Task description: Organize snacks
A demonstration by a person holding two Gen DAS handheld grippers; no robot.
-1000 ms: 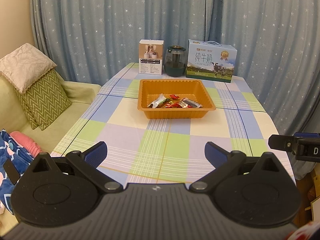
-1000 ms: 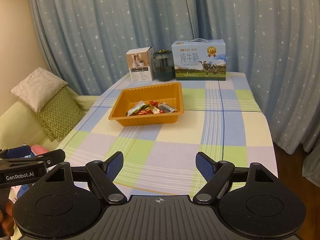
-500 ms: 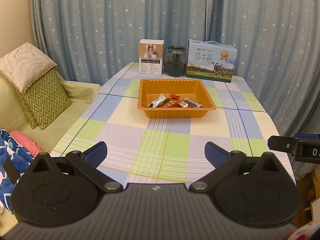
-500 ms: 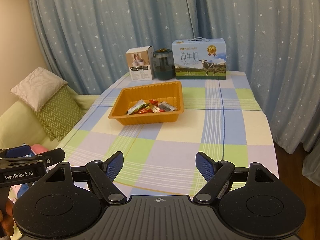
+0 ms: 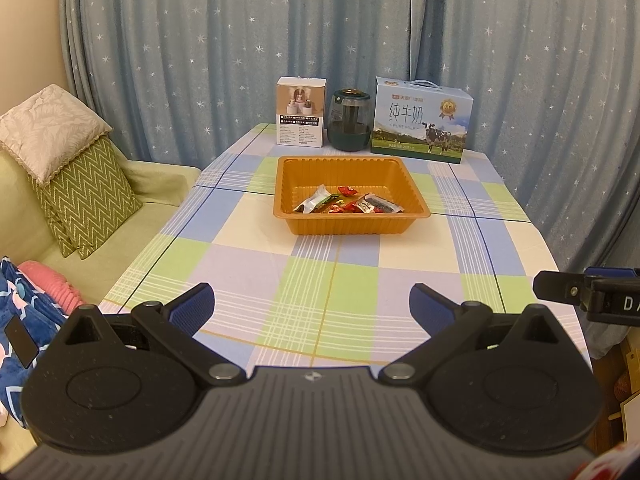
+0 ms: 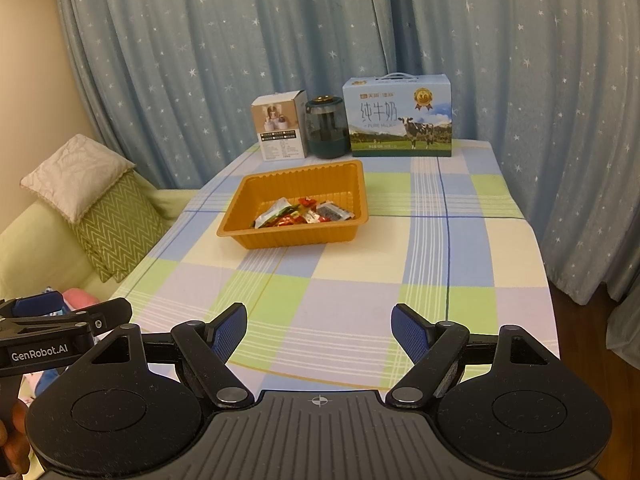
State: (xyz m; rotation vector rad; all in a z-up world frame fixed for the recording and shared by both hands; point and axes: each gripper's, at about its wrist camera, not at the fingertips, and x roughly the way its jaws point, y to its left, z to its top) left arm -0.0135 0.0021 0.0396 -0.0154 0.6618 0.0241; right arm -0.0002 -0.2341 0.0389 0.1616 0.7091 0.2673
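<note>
Both our claws hang open over the near table edge, with the snacks in the tray mid-frame.

At far left we see the sofa [image 5: 24, 216] with two cushions [image 5: 86, 196]. At the bottom of the left view our left claw [image 5: 312, 306] stands wide apart with nothing between its blue pads [image 5: 192, 308], above the checked table [image 5: 256, 264]. Mid-frame sits the orange tray [image 5: 348, 232], the wrapped snacks [image 5: 348, 205] heaped along its near wall. Behind it, in the upper middle, stand a white box [image 5: 301, 112], a dark jar [image 5: 349, 125] and a milk carton [image 5: 422, 121] before the starred curtain [image 5: 200, 40]. In the right view our right claw [image 6: 319, 330] is likewise spread and empty, well short of the tray.
</note>
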